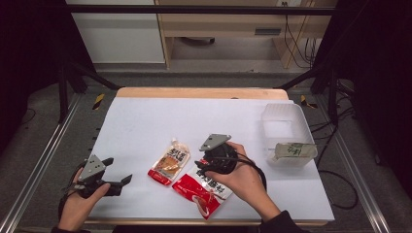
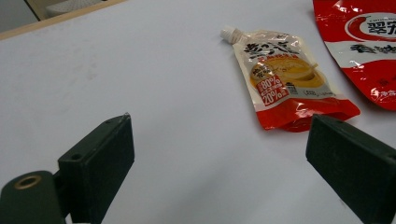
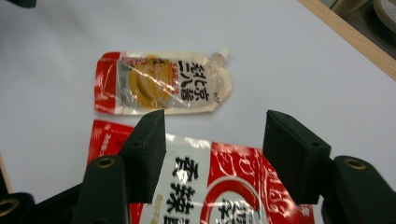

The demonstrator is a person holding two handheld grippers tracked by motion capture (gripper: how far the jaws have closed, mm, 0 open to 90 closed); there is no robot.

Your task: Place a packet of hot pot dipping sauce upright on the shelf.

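A red and white snack packet (image 1: 206, 193) (image 3: 219, 186) lies flat near the table's front edge. To its left lies a spouted sauce pouch (image 1: 170, 162) (image 3: 163, 84) (image 2: 285, 79) with a red bottom. My right gripper (image 1: 200, 169) (image 3: 215, 135) hovers low over the packet's upper end, jaws apart, pads astride the packet without pressing it. At the front left my left gripper (image 1: 119, 170) (image 2: 219, 149) is open with only bare white table between its jaws. The red packet's corner (image 2: 369, 51) lies at the top right of the left gripper view.
A clear plastic container (image 1: 284, 124) stands at the right of the white table cover (image 1: 160, 121). A pale packet with green print (image 1: 294, 151) rests at the container's near end. A wooden edge (image 1: 199, 92) runs along the table's far side.
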